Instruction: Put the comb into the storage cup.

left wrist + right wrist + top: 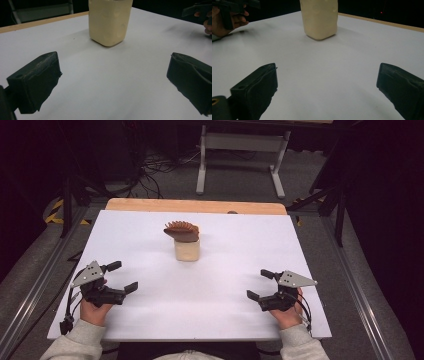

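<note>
I held the left gripper [121, 276] and right gripper [260, 284] low over the white table [150, 230], both with jaws wide apart, gripping nothing. The cream jar [187, 250], brown comb-like piece [182, 231] on top, stood mid-table, well ahead. No legible label.
</note>
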`<control>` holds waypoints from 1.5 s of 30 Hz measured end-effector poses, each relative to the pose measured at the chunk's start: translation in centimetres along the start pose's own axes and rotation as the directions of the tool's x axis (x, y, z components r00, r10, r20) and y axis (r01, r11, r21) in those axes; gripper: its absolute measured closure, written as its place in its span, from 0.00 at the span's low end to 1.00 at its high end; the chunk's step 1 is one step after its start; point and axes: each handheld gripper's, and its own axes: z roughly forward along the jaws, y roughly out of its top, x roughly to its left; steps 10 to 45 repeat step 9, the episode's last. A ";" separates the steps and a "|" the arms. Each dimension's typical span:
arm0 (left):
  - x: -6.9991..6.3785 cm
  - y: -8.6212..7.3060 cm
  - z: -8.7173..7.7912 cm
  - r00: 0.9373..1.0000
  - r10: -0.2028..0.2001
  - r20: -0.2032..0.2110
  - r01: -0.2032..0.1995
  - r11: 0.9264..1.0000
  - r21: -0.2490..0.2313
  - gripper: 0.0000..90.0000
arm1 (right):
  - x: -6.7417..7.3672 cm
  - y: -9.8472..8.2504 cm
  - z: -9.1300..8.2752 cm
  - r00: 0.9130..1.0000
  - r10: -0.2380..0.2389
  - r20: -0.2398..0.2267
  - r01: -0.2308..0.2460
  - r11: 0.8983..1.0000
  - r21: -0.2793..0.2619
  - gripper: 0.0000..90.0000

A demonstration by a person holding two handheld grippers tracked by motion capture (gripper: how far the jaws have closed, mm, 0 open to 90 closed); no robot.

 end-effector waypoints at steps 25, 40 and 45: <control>0.0 0.0 -0.1 1.000 0.004 -0.016 -0.004 1.000 -0.004 0.00 | 0.0 0.0 0.0 1.000 -0.010 0.011 0.010 1.000 0.001 0.04; 0.0 0.0 -0.1 1.000 0.004 -0.016 -0.004 1.000 -0.004 0.00 | 0.0 0.0 0.0 1.000 -0.010 0.011 0.010 1.000 0.001 0.04; 0.0 0.0 -0.1 1.000 0.004 -0.016 -0.004 1.000 -0.004 0.00 | 0.0 0.0 0.0 1.000 -0.010 0.011 0.010 1.000 0.001 0.04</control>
